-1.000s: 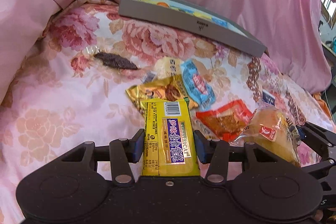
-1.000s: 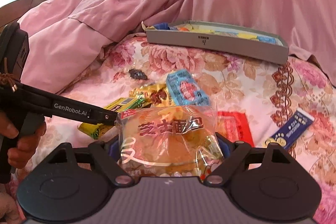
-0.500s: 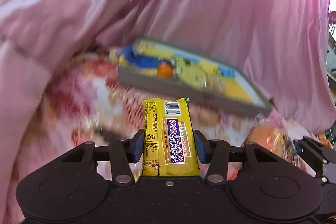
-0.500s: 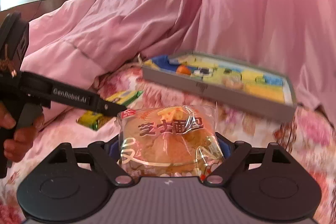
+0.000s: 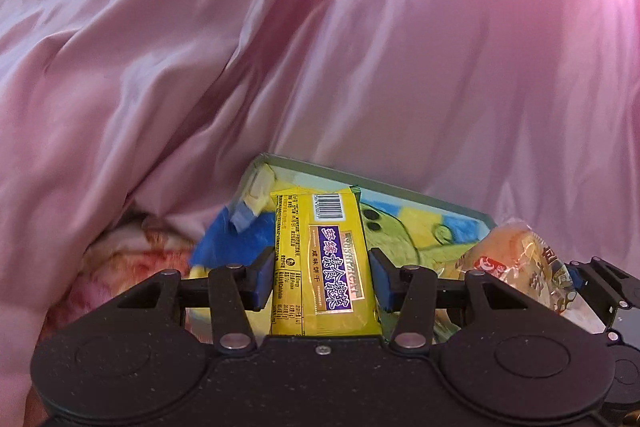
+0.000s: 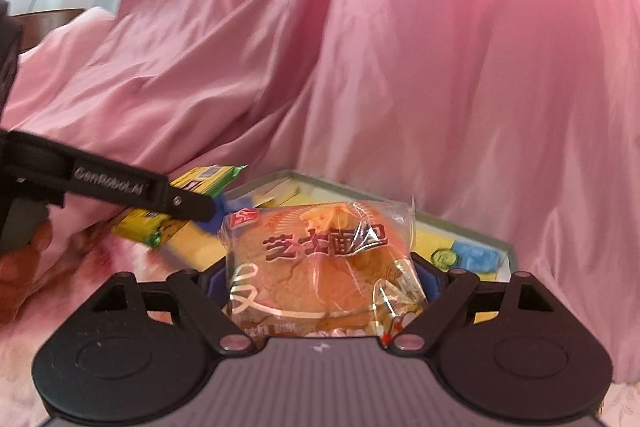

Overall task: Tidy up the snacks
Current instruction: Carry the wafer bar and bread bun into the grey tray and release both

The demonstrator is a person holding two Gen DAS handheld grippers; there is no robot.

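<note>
Since a second ago both grippers have lifted off the flowered bed and carried their snacks toward the gray box; the loose packets on the bedspread have dropped out of view and the box now sits just beyond the fingers in both wrist views.

Nearest in the left wrist view, the left gripper [image 5: 322, 281] has its blue-padded fingers [image 5: 262, 279] clamped on the sides of a yellow cracker pack [image 5: 320, 263]. The pack stands lengthwise between them, barcode end pointing away, with about half its length past the pads. Just to its right, the right gripper's bagged bun pokes into frame.

In the right wrist view, the right gripper [image 6: 320, 287] is spread wide, its fingers pressed on either side of a clear bag holding a round bread bun [image 6: 316, 267]. The bag bulges above them.

Beyond both, the shallow gray box [image 6: 460, 221] shows a yellow and blue cartoon print inside. It rests on the bed [image 5: 128, 251]. Behind it hangs a pink satin quilt [image 5: 360, 47].

The step in hand looks like dropping both snacks into the box. To do it well, each gripper should pass fully over the near wall, dip low, then let go, so the pack lies flat and the soft bun is not squashed. The two grippers are close together, so releasing one at a time would avoid a bump.
</note>
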